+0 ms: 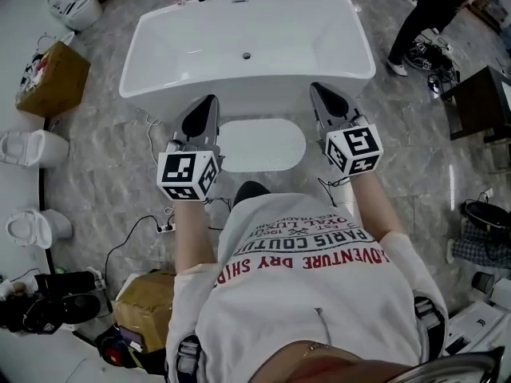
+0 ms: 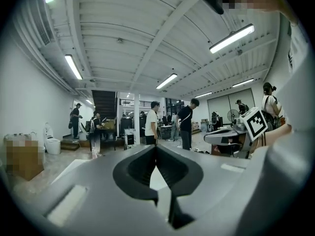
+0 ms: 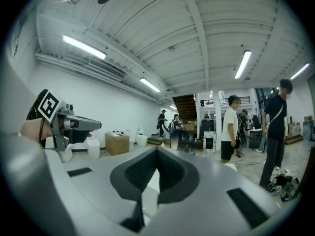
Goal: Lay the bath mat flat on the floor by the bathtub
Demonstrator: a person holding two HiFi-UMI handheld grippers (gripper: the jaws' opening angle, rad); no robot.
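The white oval bath mat (image 1: pixel 262 144) lies flat on the grey floor against the front of the white bathtub (image 1: pixel 160 24). My left gripper (image 1: pixel 209 102) hovers over the mat's left end and my right gripper (image 1: pixel 317 88) over its right end. Both are held level above the floor and point toward the tub. Each is shut with nothing between its jaws, as the left gripper view (image 2: pixel 156 149) and the right gripper view (image 3: pixel 157 151) show. Neither touches the mat. In the gripper views the mat is hidden.
A cardboard box (image 1: pixel 52 78) and two toilets (image 1: pixel 32 146) (image 1: pixel 36 228) stand along the left wall. A power strip with cables (image 1: pixel 166 228) lies on the floor beside my left leg. A person (image 1: pixel 431 14) stands at the far right by a dark cabinet (image 1: pixel 479 102).
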